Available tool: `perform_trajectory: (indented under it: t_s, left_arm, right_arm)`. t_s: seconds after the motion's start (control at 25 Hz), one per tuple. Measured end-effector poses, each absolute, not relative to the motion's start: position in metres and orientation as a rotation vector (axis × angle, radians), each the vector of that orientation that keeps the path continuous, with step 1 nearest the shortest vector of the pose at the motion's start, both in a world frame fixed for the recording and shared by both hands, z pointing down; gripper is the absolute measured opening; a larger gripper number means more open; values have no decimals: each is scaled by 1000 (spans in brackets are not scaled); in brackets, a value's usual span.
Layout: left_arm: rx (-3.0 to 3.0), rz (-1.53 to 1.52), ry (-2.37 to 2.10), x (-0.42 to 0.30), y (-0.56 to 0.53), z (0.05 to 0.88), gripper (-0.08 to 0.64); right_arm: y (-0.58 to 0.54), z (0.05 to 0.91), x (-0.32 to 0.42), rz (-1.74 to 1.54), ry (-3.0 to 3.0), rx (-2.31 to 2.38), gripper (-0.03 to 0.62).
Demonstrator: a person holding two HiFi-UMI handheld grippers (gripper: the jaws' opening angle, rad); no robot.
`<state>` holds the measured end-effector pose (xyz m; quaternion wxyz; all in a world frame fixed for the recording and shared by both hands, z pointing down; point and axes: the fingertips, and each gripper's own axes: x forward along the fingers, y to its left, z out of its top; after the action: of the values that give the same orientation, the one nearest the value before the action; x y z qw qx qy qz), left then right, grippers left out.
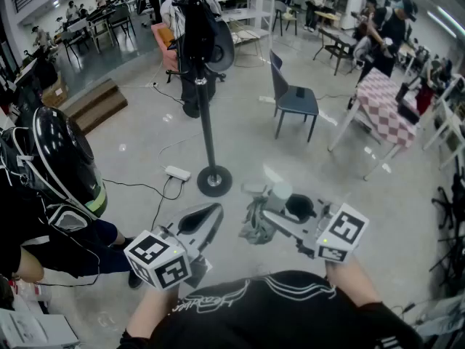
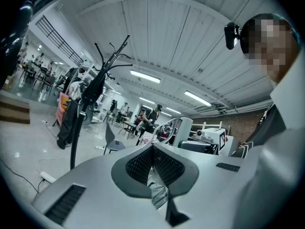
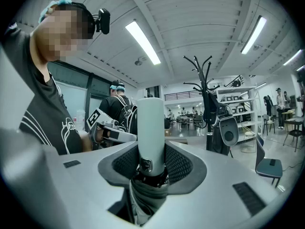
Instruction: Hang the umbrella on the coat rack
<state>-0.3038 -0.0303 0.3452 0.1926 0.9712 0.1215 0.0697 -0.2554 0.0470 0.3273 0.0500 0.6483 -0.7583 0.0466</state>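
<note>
The black metal coat rack [image 1: 208,122] stands far off on the concrete floor [image 1: 145,144], a thin pole on a round base, hung with dark bags. Near the person, both grippers are held about level. The right gripper [image 3: 151,163] points left, its ribbed pads clamped on the folded umbrella [image 1: 254,222] where the smooth pale cylindrical handle [image 3: 150,128] meets the crumpled grey fabric, well apart from the rack. The left gripper [image 2: 152,159] angles far-right with its jaws pressed together.
</note>
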Motion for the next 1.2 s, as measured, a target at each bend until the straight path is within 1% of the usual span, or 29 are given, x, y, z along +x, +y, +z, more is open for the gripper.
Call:
perform_trajectory:
  t_s: [0.28,0.68,1.2]
  left_arm:
    - [2725,206,336,-285,-36,343,-2]
    - [2722,212,339,-235,-23,354,-2]
    - [2739,208,234,-129,7,351,-2]
  right_arm:
    - [40,325,-238,172,-2327,1974,163]
    - [52,333,-191,179,-2384,1968,164]
    - [82,330,-98,114,-2471,1876,164]
